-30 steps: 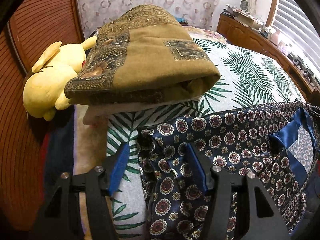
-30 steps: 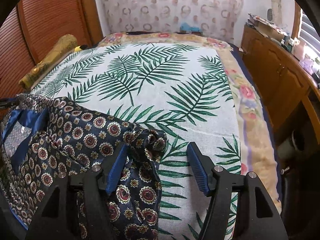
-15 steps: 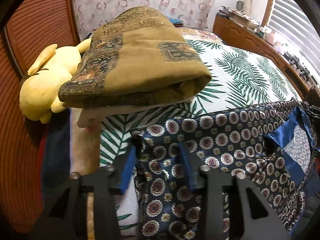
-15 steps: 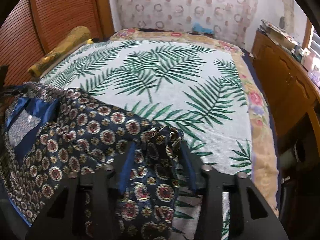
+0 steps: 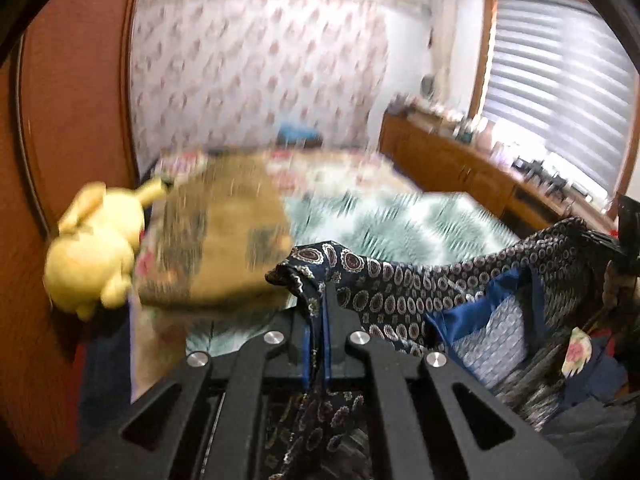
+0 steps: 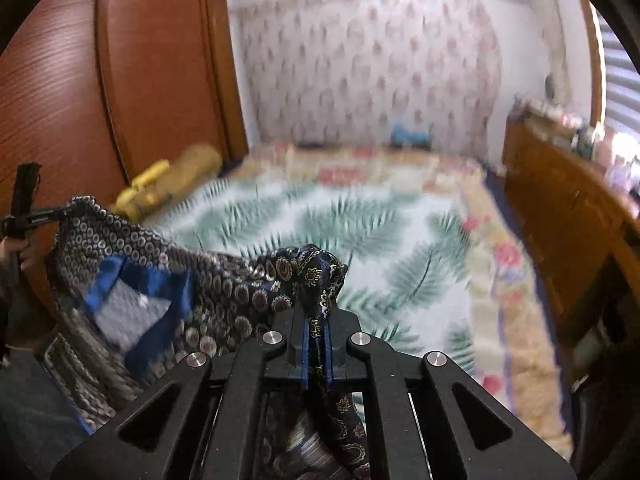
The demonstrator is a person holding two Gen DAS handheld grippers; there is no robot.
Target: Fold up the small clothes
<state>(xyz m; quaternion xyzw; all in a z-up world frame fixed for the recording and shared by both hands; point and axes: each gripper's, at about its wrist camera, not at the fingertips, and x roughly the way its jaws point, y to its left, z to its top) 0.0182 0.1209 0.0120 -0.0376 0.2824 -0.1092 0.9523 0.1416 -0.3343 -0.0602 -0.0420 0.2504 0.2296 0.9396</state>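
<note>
While both corners are hanging pinched, my left gripper (image 5: pixel 316 312) and right gripper (image 6: pixel 316 320) are gripping the patterned garment (image 5: pixel 420 284) above the bed (image 6: pixel 360 232), awaiting fold-over.

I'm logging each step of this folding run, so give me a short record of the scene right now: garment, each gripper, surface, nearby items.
garment: navy medallion-print garment with blue lining, stretched between both grippers
left gripper: just closed, pinching one corner of the cloth
right gripper: just closed, pinching the other corner
surface: bed with palm-leaf bedspread
nearby: folded olive-gold cloth; yellow plush toy beside it
image quality: background motion-blurred
</note>
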